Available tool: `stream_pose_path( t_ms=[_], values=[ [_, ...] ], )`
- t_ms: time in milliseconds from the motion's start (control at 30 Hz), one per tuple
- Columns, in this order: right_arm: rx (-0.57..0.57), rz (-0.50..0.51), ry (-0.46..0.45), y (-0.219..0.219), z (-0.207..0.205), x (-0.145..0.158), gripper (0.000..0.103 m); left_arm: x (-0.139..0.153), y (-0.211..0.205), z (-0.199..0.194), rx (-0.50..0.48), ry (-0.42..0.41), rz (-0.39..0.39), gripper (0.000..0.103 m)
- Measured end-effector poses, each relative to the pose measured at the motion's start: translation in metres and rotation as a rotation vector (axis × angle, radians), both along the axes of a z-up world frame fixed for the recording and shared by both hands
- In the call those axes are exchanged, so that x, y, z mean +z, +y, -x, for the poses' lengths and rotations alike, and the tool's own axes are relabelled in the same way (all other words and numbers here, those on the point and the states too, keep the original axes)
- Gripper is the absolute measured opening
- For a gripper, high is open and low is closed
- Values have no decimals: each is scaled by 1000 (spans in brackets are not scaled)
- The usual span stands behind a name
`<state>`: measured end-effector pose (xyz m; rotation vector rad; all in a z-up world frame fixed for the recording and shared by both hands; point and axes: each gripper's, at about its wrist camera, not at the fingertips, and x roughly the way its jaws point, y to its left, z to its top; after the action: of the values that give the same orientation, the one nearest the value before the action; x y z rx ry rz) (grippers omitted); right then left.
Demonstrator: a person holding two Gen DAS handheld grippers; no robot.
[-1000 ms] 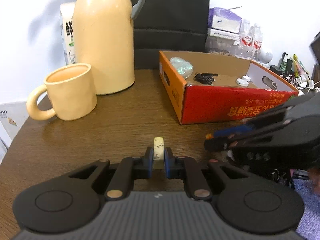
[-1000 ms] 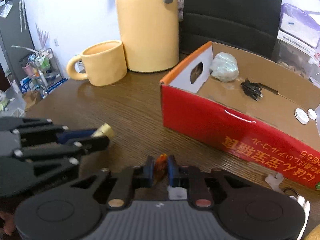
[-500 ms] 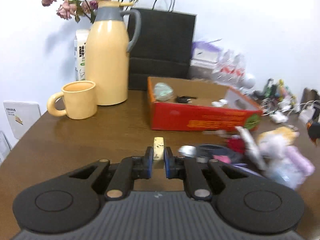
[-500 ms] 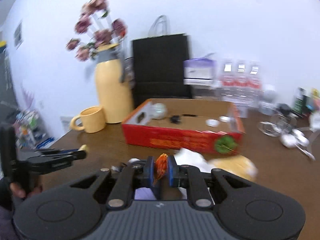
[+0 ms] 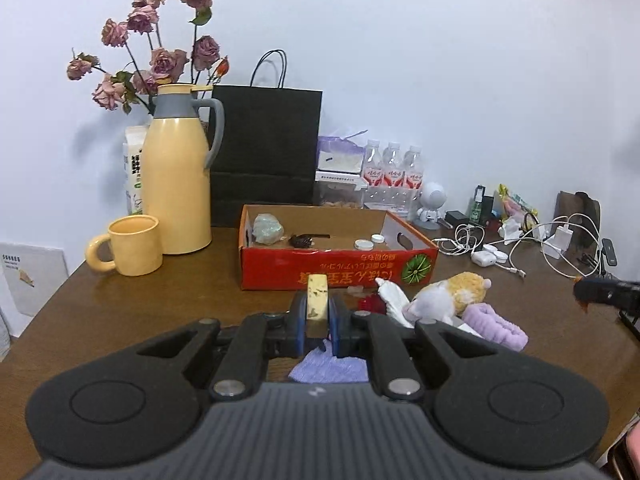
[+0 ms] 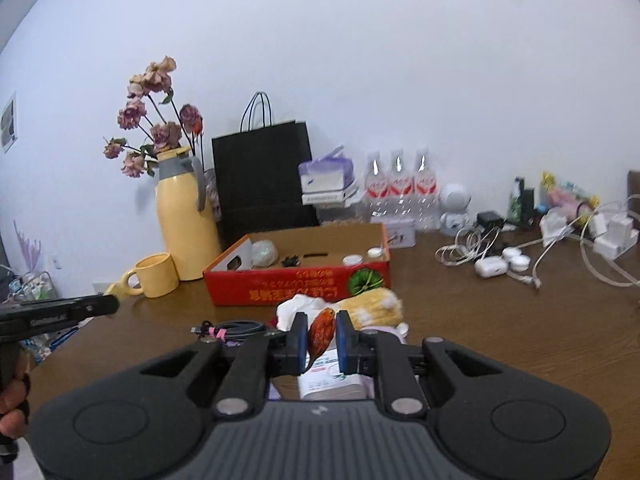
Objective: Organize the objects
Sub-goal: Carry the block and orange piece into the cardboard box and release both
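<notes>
Left claw (image 5: pixel 317 320) is clamped on a pale yellow block (image 5: pixel 317 299), right claw (image 6: pixel 322 340) on an orange-red leaf-like piece (image 6: pixel 321 330). Both are held above the bench's (image 6: pixel 500 320) near edge, probably bound for the red cardboard box (image 5: pixel 332 274).
</notes>
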<state>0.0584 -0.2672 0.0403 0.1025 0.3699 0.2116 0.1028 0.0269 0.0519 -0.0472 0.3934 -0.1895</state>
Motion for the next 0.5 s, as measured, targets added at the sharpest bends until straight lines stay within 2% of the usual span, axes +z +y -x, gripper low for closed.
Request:
stream_pose_path(
  t_ms=[167, 233, 333, 400, 500],
  values=[
    [47, 4, -19, -7, -6, 8, 13, 6, 1, -17, -35, -35, -23, 13],
    [82, 0, -20, -8, -20, 13, 13, 5, -3, -43, -52, 1, -47, 13],
    [141, -5, -13, -7, -56, 24, 13, 9, -9, -91, -91, 35, -75, 13],
    [178, 8, -6, -2, -94, 35, 13, 16, -10, -134, -108, 51, -73, 13],
    [220, 23, 29, 7, -165, 45, 13, 20, -17, -215, -137, 130, -81, 13]
  ],
)
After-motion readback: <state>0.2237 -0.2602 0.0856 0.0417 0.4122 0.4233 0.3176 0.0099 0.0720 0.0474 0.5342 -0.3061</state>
